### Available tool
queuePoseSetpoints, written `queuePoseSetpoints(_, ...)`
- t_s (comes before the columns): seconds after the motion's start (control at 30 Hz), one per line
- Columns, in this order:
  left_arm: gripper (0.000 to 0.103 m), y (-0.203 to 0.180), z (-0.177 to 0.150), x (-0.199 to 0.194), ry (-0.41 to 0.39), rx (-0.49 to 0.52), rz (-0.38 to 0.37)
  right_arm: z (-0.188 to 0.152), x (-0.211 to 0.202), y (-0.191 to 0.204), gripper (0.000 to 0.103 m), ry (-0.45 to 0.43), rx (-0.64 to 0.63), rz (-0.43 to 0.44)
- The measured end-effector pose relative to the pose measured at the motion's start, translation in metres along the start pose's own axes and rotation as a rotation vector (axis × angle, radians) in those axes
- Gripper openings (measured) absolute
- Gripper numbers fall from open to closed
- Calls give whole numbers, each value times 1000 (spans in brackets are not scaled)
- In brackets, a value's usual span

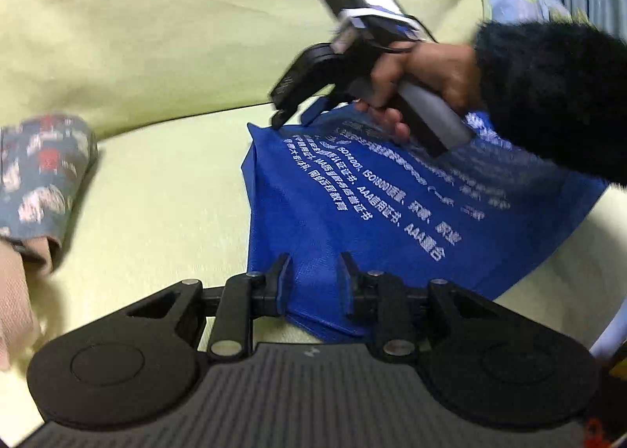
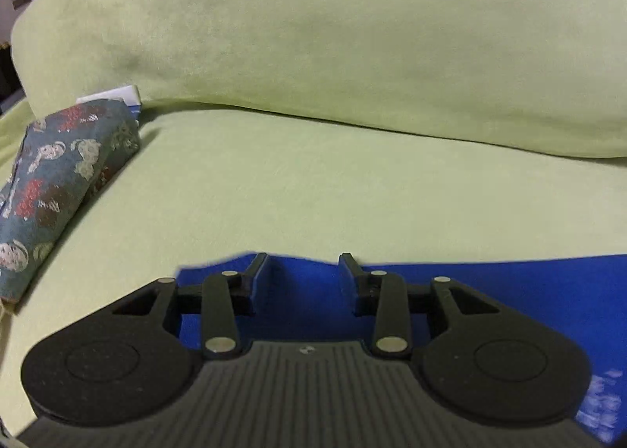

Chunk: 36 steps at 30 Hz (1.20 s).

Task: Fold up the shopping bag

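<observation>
A blue shopping bag (image 1: 392,213) with white printed text lies mostly flat on a light green sofa seat (image 1: 164,213). My left gripper (image 1: 315,265) stands open over the bag's near edge, with blue fabric under and between its fingers. A hand in a dark fuzzy sleeve (image 1: 548,95) holds my right gripper (image 1: 280,116) at the bag's far left corner. In the right wrist view the right gripper (image 2: 303,265) is open, its fingertips just at the bag's (image 2: 509,291) far edge, nothing pinched.
A patterned blue-grey cushion (image 1: 43,173) (image 2: 58,181) leans at the left end of the seat, with a small white box (image 2: 117,97) behind it. The green backrest (image 2: 352,36) rises behind the bag. Bare seat (image 2: 313,193) lies between cushion and bag.
</observation>
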<state>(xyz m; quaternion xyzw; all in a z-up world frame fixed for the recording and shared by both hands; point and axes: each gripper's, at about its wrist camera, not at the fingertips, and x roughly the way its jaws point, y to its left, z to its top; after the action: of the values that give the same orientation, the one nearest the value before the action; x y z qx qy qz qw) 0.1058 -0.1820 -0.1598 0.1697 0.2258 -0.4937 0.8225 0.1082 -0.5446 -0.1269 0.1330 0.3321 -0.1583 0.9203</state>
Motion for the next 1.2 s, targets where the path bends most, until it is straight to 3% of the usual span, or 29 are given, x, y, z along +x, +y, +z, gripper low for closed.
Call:
queuePoseSetpoints(0.13, 35, -13, 7, 1, -6, 87, 35, -27, -88, -19, 45, -140, 5, -64)
queuePoseSetpoints(0.27, 38, -26, 12, -8, -35, 121, 46, -97, -177, -51, 47, -204, 59, -191)
queuePoseSetpoints(0.37, 38, -33, 12, -8, -18, 132, 66, -160, -218, -71, 47, -173, 84, -343)
queuePoseSetpoints(0.5, 38, -38, 15, 4, 48, 118, 138, -228, -237, -94, 46, -76, 153, -408)
queuePoseSetpoints(0.8, 40, -77, 47, 0, 162, 69, 264, -250, -284, -67, 48, -132, 248, -344)
queuePoseSetpoints(0.93, 48, -98, 47, -18, 190, -3, 244, -266, -297, -54, 49, -143, 303, -334)
queuePoseSetpoints(1.2, 50, -133, 45, -58, 169, 22, 215, -281, -323, -38, 53, -158, 335, -303)
